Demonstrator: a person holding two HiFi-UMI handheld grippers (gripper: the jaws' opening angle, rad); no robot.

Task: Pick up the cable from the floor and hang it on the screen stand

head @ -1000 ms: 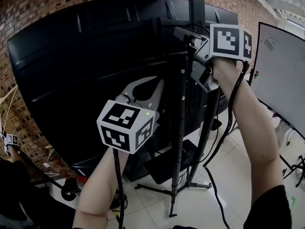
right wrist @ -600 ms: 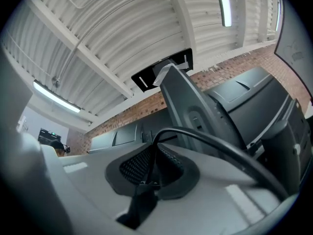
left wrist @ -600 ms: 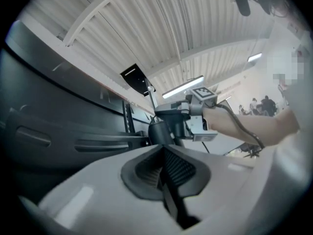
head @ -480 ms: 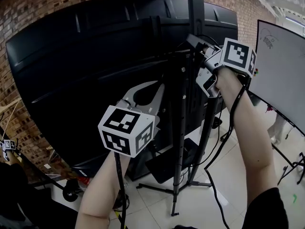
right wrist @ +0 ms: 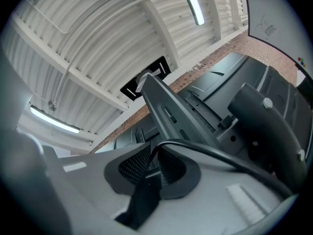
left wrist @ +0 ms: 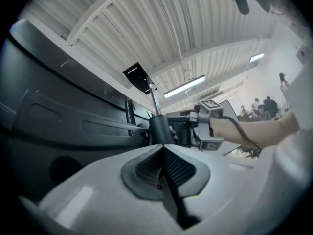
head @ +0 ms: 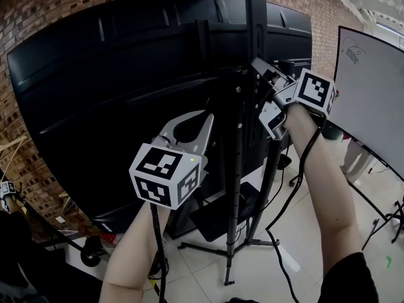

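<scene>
Firstly, at the far left of the head view a brick wall (head: 35,17) stood behind the large black screen (head: 113,87), which showed its back and filled the left and middle of the frame. In front of it, in the lower middle, the left gripper (head: 206,116) was held up with its jaws pressed together at the tips, and its own view showed nothing between the pads. Just to the right rose the dark poles of the screen stand (head: 238,163). At the upper part of this stand, right of centre, was the right gripper (head: 257,64); its jaws had just been opening a little, yet in the right gripper view the black cable (right wrist: 215,153) came out from between the pads, which appeared to touch it on both sides, and bent away to the lower right, close before the stand's grey bracket (right wrist: 171,116). A black lead (head: 297,182) hung beside the right forearm down toward the tiled floor (head: 309,232); whether it was the same cable I could not tell. At the right edge stood a whiteboard (head: 372,100).
</scene>
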